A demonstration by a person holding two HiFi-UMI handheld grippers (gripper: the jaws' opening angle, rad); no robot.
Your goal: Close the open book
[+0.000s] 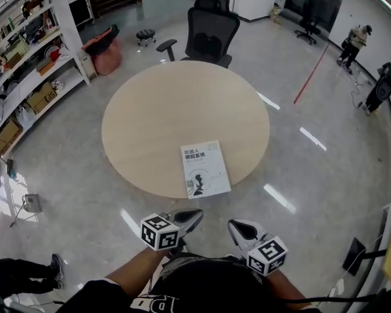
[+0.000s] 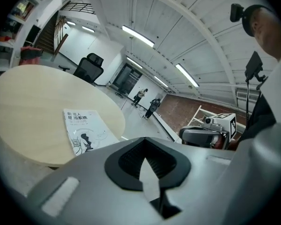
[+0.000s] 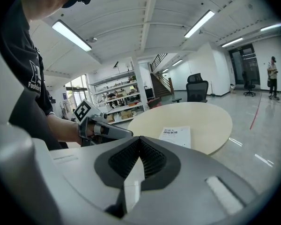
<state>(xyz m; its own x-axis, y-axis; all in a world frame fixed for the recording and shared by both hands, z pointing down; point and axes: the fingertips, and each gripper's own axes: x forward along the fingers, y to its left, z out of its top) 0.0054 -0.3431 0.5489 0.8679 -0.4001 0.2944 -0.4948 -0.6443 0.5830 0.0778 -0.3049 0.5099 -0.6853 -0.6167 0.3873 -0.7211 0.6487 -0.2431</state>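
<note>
Item 1. Left claw: jaws fully together, pads meeting, nothing between them and nothing touched. It is held close in front of the person's body, off the desk and short of its near rim.

Item 2. Right claw: jaws likewise together and empty. It is level with the left claw and just beside it, with a gap of floor showing between the two.

Item 3. Book: lies flat on the round desk, covers shut, white front cover with printed title facing up. It sits at the desk's near rim, slightly right of centre, its lower edge almost reaching the rim. Both claws are apart from it.

Item 4. Desk surface: bare pale wood apart from the book, open on all sides of it.

Item 5. Surroundings: office chair at the far rim; shelving well to the left; glossy floor around the desk.
</note>
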